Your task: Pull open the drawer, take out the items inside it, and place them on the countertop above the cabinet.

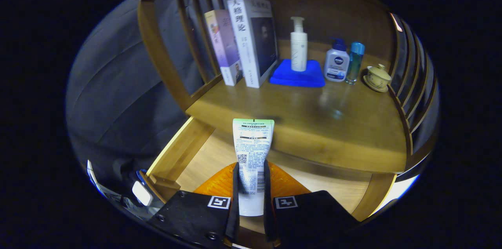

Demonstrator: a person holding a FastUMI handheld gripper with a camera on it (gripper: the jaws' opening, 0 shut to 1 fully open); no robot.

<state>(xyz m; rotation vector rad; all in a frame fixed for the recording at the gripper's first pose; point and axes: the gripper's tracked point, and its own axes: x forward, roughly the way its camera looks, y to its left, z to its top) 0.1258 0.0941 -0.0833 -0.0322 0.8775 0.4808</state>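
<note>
My gripper is shut on a white tube with printed text, held upright between both fingers above the open wooden drawer. The tube's crimped top reaches the front edge of the countertop. An orange object lies in the drawer right under the fingers, mostly hidden by them. The drawer's light wood floor shows on either side of the tube.
On the countertop stand two books at the back left, a white pump bottle on a blue cloth, a white-and-blue bottle, a slim teal bottle and a lidded cup. Slatted wooden sides flank the shelf.
</note>
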